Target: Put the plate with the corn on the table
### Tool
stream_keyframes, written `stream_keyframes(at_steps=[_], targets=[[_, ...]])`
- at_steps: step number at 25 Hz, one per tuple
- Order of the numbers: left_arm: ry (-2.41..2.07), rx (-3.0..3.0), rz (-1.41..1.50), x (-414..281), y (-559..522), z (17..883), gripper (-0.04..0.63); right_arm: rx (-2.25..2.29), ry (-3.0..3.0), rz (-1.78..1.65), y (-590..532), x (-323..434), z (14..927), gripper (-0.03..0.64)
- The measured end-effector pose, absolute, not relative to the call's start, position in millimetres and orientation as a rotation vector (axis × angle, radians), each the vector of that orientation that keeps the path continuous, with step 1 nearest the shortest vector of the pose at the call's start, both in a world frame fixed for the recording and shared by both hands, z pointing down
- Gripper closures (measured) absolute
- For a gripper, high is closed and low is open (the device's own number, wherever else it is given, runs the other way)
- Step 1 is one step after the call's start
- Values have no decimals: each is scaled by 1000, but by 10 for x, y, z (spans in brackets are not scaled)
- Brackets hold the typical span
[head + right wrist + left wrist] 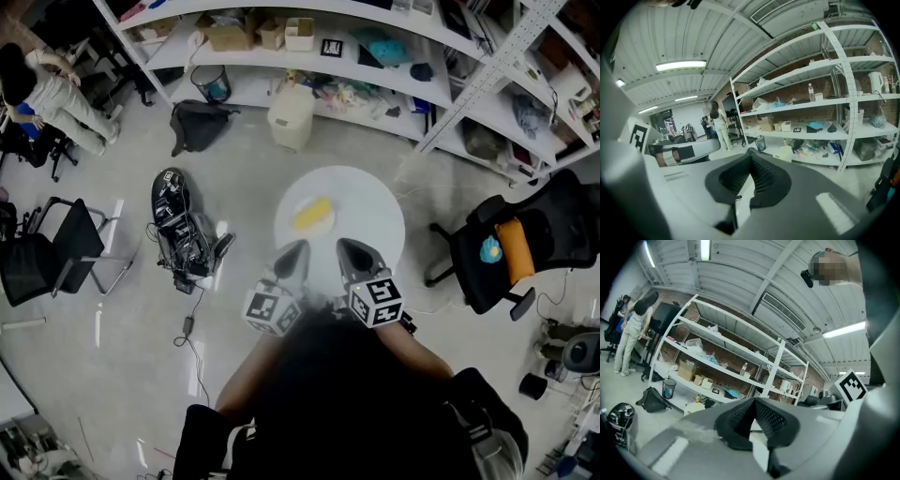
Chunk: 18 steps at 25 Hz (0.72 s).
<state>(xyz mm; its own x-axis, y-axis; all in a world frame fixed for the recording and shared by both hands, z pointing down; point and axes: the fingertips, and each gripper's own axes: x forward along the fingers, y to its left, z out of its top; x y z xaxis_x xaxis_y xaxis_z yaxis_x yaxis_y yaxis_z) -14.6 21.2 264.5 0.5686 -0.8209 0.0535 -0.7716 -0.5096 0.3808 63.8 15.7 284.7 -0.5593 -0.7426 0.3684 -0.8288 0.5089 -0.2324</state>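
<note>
A round white table (370, 202) stands in the middle of the floor. The plate (312, 225) sits on the table, a bit left of the middle, and the yellow corn (315, 212) lies on the plate. The left gripper (292, 257) and the right gripper (356, 255) are side by side over the near edge of the table, close to the plate but not touching it. The left gripper's two jaws are pressed together with nothing between them. The right gripper's jaws are closed tight too, and it holds nothing. Long white shelves (375, 42) full of stuff stand behind the table. A black chair (525, 234) is off to the right, and a person (47, 94) is far off to the left
</note>
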Motion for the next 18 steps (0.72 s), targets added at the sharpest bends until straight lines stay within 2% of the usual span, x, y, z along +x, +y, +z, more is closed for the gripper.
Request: stream_keyframes(at_steps=[18], targets=[[-1271,2460,-184,-18,178,2664,592,1345,-2570,515,122,742,2774,607]])
